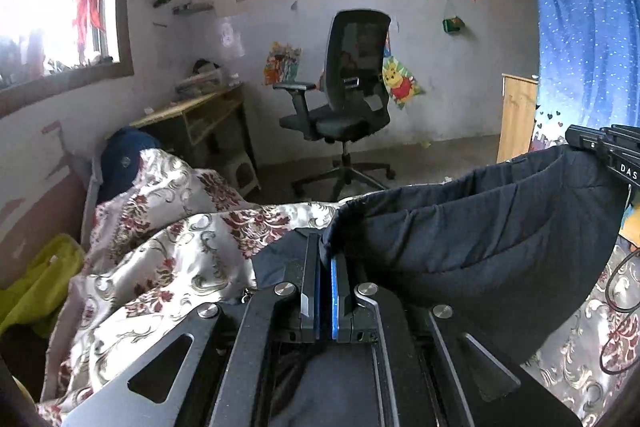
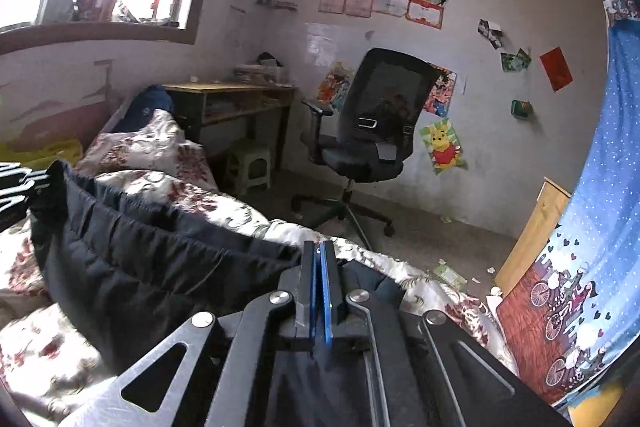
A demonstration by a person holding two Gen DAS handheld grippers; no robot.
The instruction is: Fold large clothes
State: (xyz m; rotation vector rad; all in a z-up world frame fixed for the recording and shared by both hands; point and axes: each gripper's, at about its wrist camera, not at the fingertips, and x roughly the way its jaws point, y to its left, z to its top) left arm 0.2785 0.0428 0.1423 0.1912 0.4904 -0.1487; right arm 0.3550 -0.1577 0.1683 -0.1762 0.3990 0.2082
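Note:
A large dark navy garment (image 1: 480,243) hangs stretched between my two grippers above the bed. My left gripper (image 1: 326,247) is shut on one end of its top edge. My right gripper (image 2: 318,255) is shut on the other end; the garment (image 2: 152,263) sags away to the left toward the left gripper (image 2: 24,183). In the left wrist view the right gripper (image 1: 600,143) shows at the far right, clamped on the cloth. The garment's lower part drapes below the grippers, out of sight.
The bed carries a white and red floral quilt (image 1: 168,247) and a blue pillow (image 1: 124,159). A black office chair (image 1: 344,107), a wooden desk (image 1: 192,115) and a small stool (image 2: 250,163) stand beyond. A blue dotted curtain (image 2: 600,187) hangs at the right.

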